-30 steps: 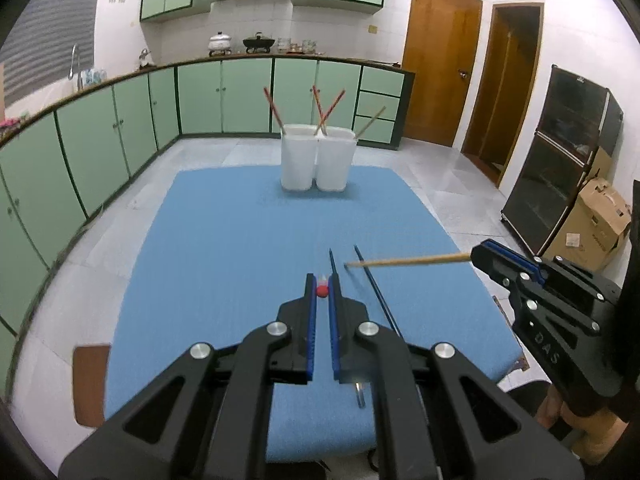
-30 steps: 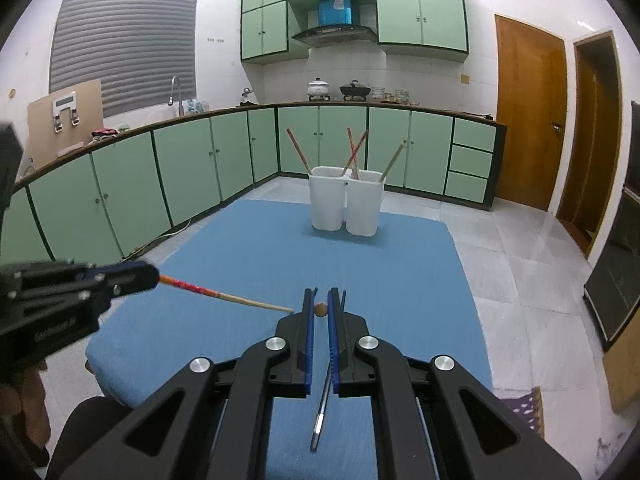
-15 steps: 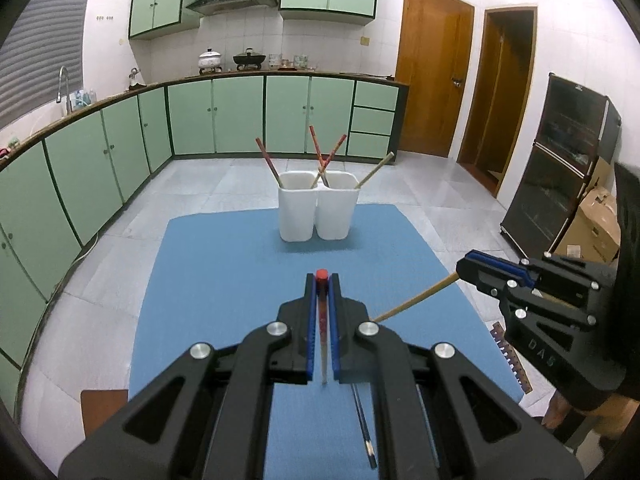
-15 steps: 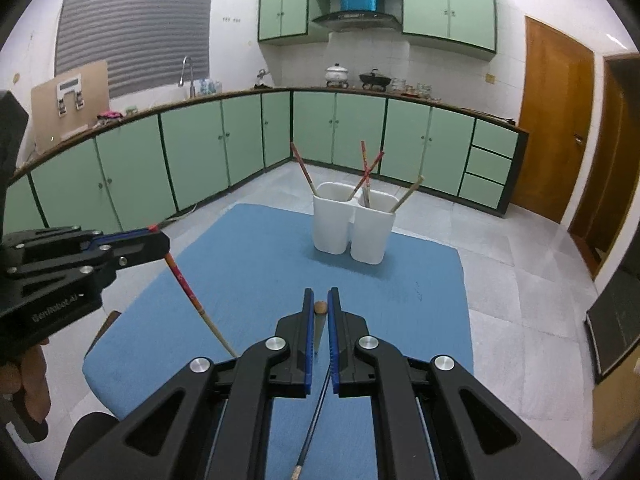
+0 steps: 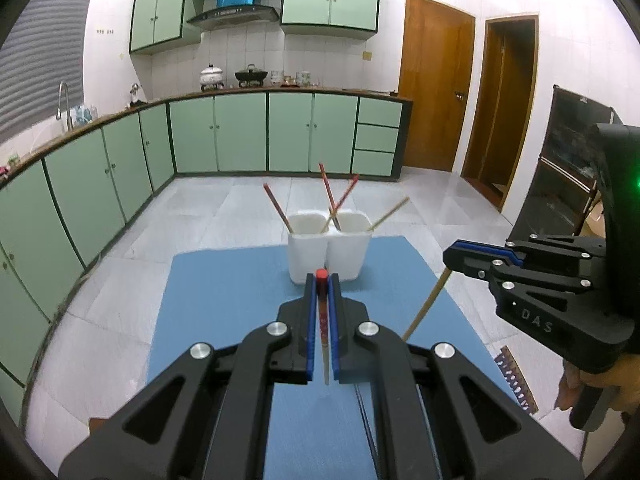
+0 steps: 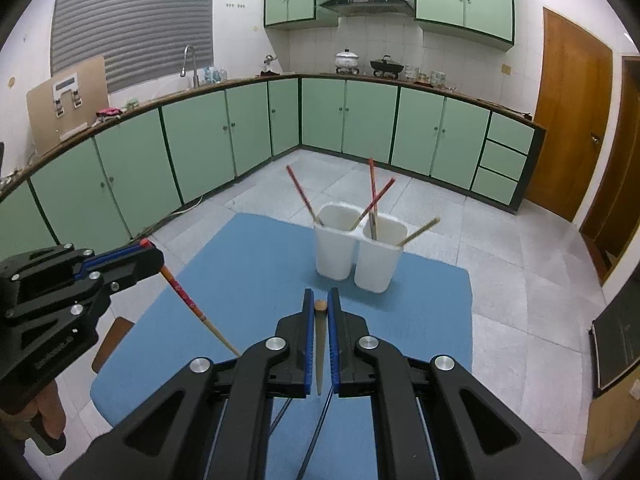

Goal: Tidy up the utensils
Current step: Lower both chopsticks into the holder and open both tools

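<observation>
Black plastic, the left gripper (image 5: 323,280) was clamped narrowly on one red-capped chopstick (image 5: 322,320), its pale tip hanging down between the blue pads; in the right wrist view the same gripper (image 6: 154,254) bore small lettering on its side, too blurred to read. Two white holders (image 5: 327,250) stood touching at the far end of the blue mat (image 5: 224,304). They held four chopsticks in all: three red ones (image 6: 302,194) and one plain wooden one (image 6: 420,230), all leaning; which cup each crossed stick sat in was hard to tell. The right gripper (image 6: 321,304) was closed tightly on one brown wooden chopstick (image 6: 319,344), held end-on to its camera. From the left wrist view its body (image 5: 532,280) carried the letters "DAS", and the chopstick slanted down from its tip. Thin dark sticks (image 6: 316,436) lay on the mat under the grippers, partly hidden, so their number was unclear.
</observation>
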The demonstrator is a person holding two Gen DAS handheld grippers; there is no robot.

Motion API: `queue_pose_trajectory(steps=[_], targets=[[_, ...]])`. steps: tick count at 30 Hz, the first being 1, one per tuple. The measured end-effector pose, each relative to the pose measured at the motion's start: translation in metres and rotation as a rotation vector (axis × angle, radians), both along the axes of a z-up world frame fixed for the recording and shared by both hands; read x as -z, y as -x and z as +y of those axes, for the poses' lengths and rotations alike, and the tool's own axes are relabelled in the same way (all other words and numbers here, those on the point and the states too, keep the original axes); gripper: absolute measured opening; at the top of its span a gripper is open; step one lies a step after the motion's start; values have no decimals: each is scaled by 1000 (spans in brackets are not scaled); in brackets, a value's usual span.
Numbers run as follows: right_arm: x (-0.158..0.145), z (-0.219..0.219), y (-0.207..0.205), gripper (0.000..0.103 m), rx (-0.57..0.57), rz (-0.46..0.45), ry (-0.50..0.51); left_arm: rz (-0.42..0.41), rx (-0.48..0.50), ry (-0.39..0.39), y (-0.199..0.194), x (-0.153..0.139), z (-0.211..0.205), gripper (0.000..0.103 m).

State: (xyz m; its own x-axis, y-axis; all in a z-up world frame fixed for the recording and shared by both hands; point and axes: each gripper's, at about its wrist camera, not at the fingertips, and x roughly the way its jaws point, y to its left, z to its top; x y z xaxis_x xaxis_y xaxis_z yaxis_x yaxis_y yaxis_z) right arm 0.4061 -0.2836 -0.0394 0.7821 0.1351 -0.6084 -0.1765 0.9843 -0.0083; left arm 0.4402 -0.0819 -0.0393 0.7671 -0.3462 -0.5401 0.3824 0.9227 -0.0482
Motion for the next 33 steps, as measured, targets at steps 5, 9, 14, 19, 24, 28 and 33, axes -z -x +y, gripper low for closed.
queue_pose_trajectory(steps=[5, 9, 14, 19, 24, 28, 33], targets=[[-33, -9, -11, 6, 17, -34, -7, -23, -10, 0, -17, -22, -1, 5], [-66, -15, -23, 7, 26, -67, 3, -28, -7, 19, -34, -43, -4, 5], [-110, -29, -55, 6, 52, -100, -6, -76, -2, 18, -56, -74, -15, 5], [-138, -40, -90, 6, 68, -137, -24, -115, 1, 56, -88, -102, -26, 5], [-140, -46, -130, 6, 77, -158, -22, -146, -12, 75, -129, -112, -40, 5], [-120, -54, -164, 6, 90, -149, -20, -169, -11, 48, -160, -98, -58, 5], [-71, -66, -200, 6, 100, -111, -45, -134, -11, 26, -197, -54, -74, 5]])
